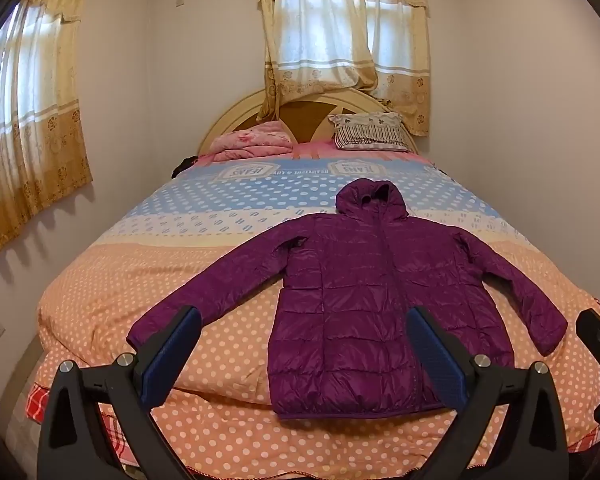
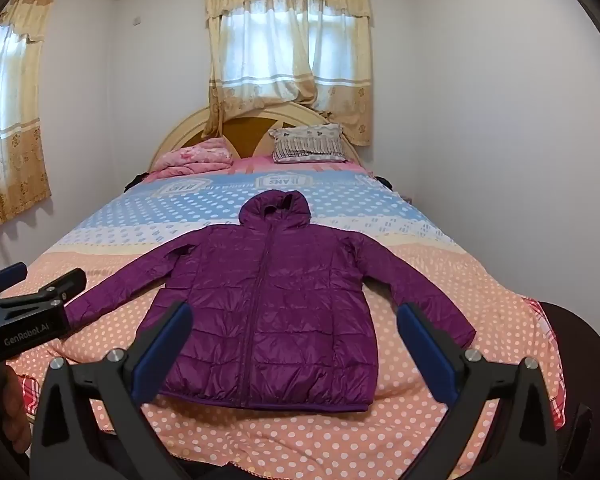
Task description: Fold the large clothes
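A purple quilted hooded jacket (image 1: 352,300) lies flat on the bed, front up, zipped, hood toward the headboard and both sleeves spread outward. The right wrist view shows the same jacket (image 2: 268,312) centred. My left gripper (image 1: 304,316) hovers above the bed's near edge with its jaws wide apart and nothing between them; its left finger overlaps the left sleeve cuff in the picture. My right gripper (image 2: 294,312) is open too, held above the hem, touching nothing. The left gripper (image 2: 40,276) also shows at the left edge of the right wrist view.
The bed (image 1: 120,280) carries an orange dotted quilt turning blue farther back. A pink folded blanket (image 1: 252,144) and a striped pillow (image 1: 370,132) rest by the rounded headboard (image 1: 300,116). Curtained windows (image 1: 340,40) hang behind and to the left. White walls close both sides.
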`<state>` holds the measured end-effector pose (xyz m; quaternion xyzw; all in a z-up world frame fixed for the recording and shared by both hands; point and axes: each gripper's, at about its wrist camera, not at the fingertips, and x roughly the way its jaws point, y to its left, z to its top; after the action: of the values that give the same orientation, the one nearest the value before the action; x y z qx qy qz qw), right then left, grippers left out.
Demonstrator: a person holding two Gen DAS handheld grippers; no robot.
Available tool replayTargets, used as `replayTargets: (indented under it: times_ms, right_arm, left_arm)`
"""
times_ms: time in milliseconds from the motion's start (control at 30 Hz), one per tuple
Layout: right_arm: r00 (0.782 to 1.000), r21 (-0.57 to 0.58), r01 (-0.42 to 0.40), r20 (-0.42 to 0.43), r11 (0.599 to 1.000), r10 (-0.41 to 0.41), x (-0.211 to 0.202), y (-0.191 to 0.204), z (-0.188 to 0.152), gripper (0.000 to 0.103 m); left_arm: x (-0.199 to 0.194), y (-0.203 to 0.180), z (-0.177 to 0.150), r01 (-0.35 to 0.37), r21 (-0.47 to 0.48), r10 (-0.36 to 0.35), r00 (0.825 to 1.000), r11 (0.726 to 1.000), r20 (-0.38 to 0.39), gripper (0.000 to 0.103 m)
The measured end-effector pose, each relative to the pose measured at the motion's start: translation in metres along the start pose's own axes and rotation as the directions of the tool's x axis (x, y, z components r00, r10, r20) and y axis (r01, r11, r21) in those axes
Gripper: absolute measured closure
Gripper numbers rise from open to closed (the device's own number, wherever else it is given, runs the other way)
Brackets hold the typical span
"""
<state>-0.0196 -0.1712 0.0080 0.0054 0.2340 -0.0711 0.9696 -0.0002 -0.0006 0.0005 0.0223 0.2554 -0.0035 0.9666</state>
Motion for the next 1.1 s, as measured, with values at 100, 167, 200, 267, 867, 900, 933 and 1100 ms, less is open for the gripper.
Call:
replayTargets:
  times_ms: [100,167,200,267,867,900,933,1100]
  right_arm:
    - [1.0,0.005,-0.003,0.005,1.0,0.003,0.0,0.0,0.0,0.0]
    - [1.0,0.003,-0.005,0.003,1.0,0.005,0.0,0.0,-0.001,0.0]
    - [1.0,0.002,-0.006,0.002,1.0,0.006,0.001,-0.001,-0.001,0.0]
    - [1.0,0.002,-0.009,-0.002,1.0,0.009,0.002,-0.001,-0.001,0.0]
    - [1.0,0.006,0.003,0.002,1.0,-0.003,0.003,-0.002,-0.002,0.0]
    - [1.0,0.006,0.004,0.002,1.0,-0.004,0.003,-0.002,-0.002,0.0]
    - [1.0,0.005,0.004,0.002,1.0,-0.004,0.004,-0.002,-0.002,0.0]
    - [1.0,0.004,0.002,0.0,1.0,-0.002,0.004,-0.002,-0.002,0.0]
  left_arm:
    - [-0.001,-0.002,0.001,-0.009,0.006,0.009,1.0,1.0,0.012,0.001]
    - [0.0,-0.004,0.001,-0.017,0.008,0.017,1.0,1.0,0.017,0.001]
    - [0.0,0.002,0.0,-0.005,-0.025,0.005,1.0,1.0,0.01,0.001]
    - [0.0,0.002,0.0,-0.006,-0.031,0.007,1.0,1.0,0.01,0.001]
    - [-0.001,0.01,0.0,-0.01,-0.06,0.01,1.0,0.998,0.005,0.001]
    - [-0.001,0.01,0.0,-0.01,-0.061,0.01,1.0,0.998,0.005,0.001]
    - [-0.001,0.01,0.0,-0.01,-0.061,0.01,1.0,0.998,0.005,0.001]
    - [-0.001,0.01,0.0,-0.011,-0.062,0.011,1.0,0.998,0.006,0.001]
